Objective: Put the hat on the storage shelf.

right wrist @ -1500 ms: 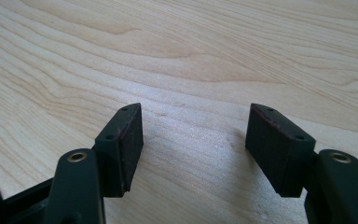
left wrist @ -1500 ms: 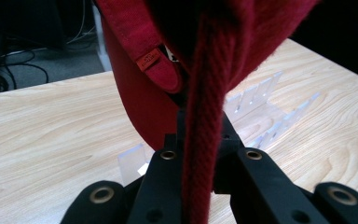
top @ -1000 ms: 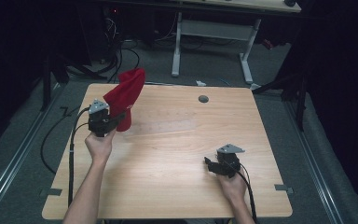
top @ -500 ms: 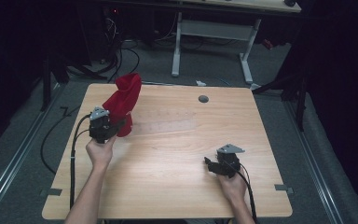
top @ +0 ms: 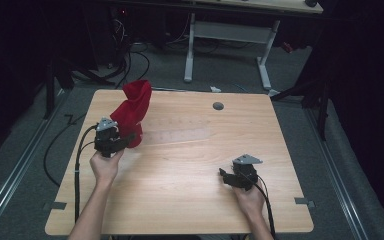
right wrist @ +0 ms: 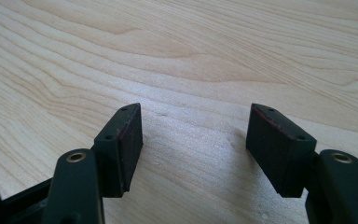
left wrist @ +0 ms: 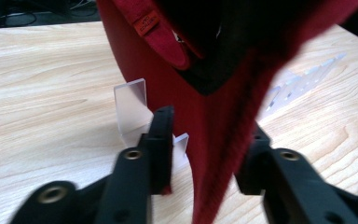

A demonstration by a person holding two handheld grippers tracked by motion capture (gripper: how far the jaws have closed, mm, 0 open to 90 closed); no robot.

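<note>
On the pale wooden table [top: 180,165] in a dark room, my red fabric hat [top: 134,107] stands upright at far left; my left gripper [left wrist: 207,154] has just been opening around it, right gripper [right wrist: 193,140] wide, empty.

thing: red cloth [top: 134,111], soft, small tag near top
pose: standing upright, draped over a clear stand [left wrist: 133,108]
spot: bench's far-left part

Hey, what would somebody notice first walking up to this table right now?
The red cloth, draped upright over a clear stand near the table's far left corner. The left gripper sits at its lower edge, jaws just opened with the cloth hanging between them. The right gripper rests open on bare wood, near right.
</note>
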